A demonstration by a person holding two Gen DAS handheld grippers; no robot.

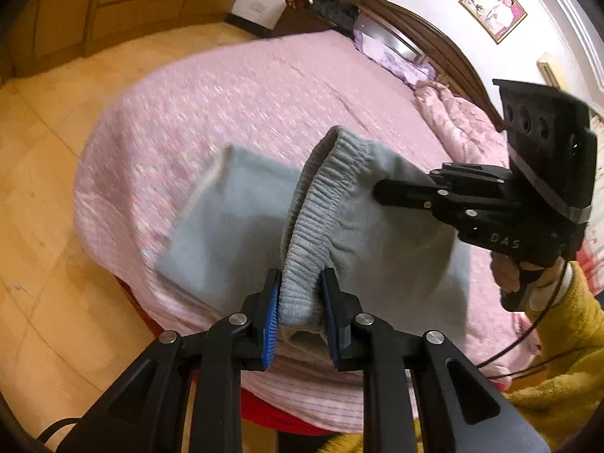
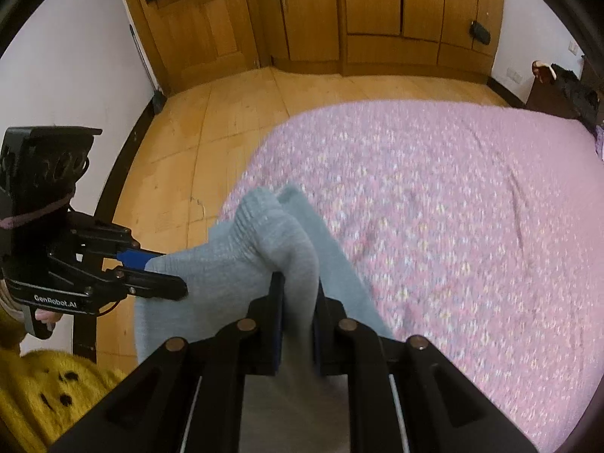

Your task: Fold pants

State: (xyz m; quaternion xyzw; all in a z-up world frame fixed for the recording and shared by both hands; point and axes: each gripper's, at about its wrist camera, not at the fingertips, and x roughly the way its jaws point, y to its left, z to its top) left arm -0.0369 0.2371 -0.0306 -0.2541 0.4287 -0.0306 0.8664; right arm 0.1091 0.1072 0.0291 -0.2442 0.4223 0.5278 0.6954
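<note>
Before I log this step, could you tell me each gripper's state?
Left gripper: shut on the grey pants at the waistband.
Right gripper: shut on the same pants.

my two handheld grippers are matte black, each with silver pivot screws and blue ribbed pads; the right gripper reads "das" in white, the left gripper "genrobot.ai"; a thin black cable trails past a fuzzy mustard-yellow sleeve with black specks
</note>
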